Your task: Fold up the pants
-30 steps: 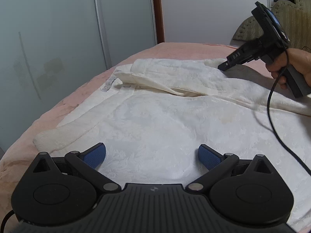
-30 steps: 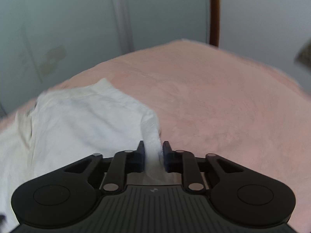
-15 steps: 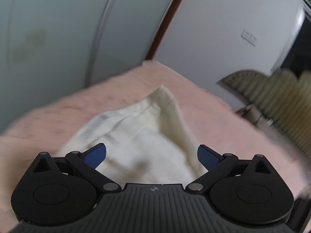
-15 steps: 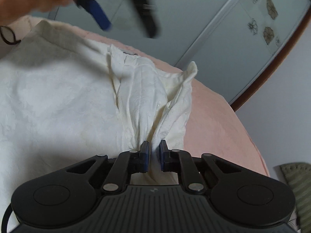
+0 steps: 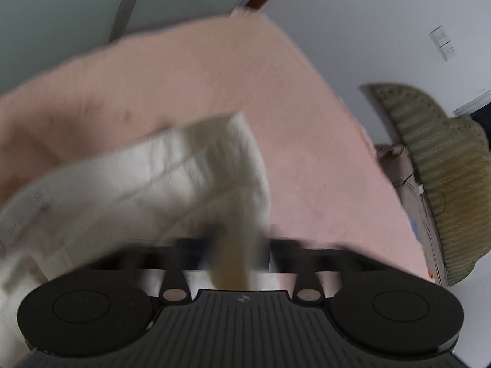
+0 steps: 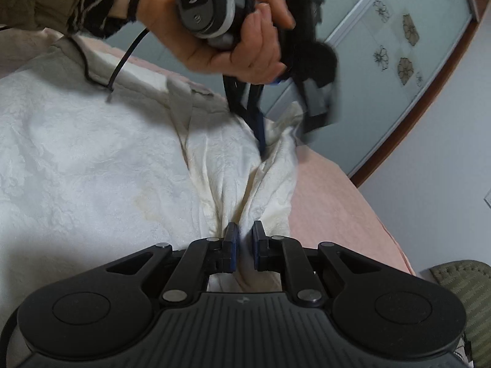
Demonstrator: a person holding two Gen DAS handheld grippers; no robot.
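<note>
White pants (image 6: 101, 165) on pink bedding (image 5: 190, 92): right tool (image 6: 244, 240) pinches them, left tool (image 5: 227, 245) just closed on them.

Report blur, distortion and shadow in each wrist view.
Left wrist view: motion blur smears the left gripper and the pants; fisheye bends the wall lines. Right wrist view: mostly sharp, right gripper crisp on the fabric; only the hand and its tool blur; shadow lower left.

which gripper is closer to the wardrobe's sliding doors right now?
Left. The left gripper bites the pants at their far edge, nearest the sliding doors; the right gripper clamps the pants further back.
</note>
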